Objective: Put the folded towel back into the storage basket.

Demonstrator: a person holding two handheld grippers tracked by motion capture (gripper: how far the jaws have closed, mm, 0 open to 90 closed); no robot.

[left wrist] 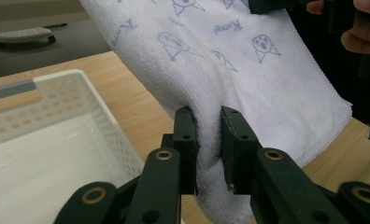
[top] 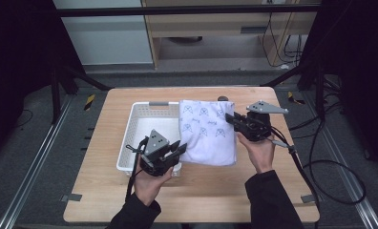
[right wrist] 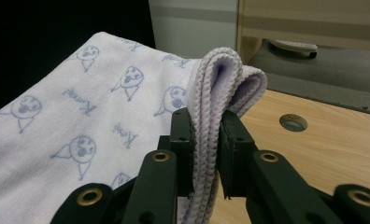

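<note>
A folded white towel printed with small blue faces hangs spread between both grippers, over the table and the basket's right rim. My left gripper pinches its near left edge; in the left gripper view the towel is squeezed between the two black jaws of that gripper. My right gripper holds the far right edge; in the right gripper view the stacked hems of the towel stand clamped in that gripper.
A white perforated basket stands left of centre on the wooden table, its inside bare. A round hole pierces the tabletop near the far edge. Cables trail off the right side of the table.
</note>
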